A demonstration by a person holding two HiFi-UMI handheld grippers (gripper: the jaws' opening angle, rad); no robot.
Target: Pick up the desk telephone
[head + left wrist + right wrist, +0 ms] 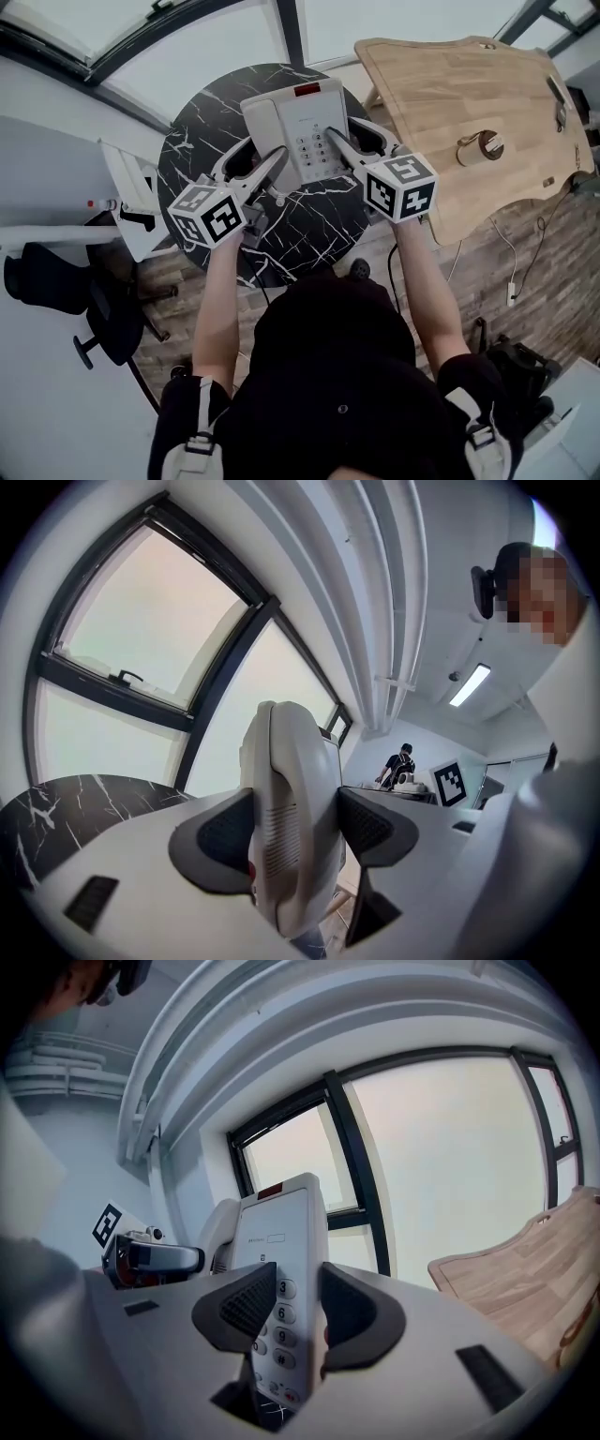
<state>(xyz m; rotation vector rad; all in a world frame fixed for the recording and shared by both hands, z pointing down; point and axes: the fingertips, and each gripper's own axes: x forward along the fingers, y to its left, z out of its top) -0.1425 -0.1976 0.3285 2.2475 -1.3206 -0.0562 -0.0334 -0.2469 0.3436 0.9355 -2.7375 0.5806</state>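
Observation:
The white desk telephone (292, 122) is held between both grippers over the round black marble table (309, 230). My left gripper (268, 161) is shut on its handset side. In the left gripper view the dark pads (223, 834) press both faces of the handset (286, 799). My right gripper (341, 141) is shut on the keypad side. In the right gripper view the keypad edge (281, 1241) stands upright between its pads (246, 1305). The phone's underside is hidden.
A light wooden tabletop (469, 94) with a round cable hole lies to the right. A black office chair (56, 281) and a white desk (127, 192) stand to the left. Large windows (141, 639) lie ahead. A person (401, 759) stands far off.

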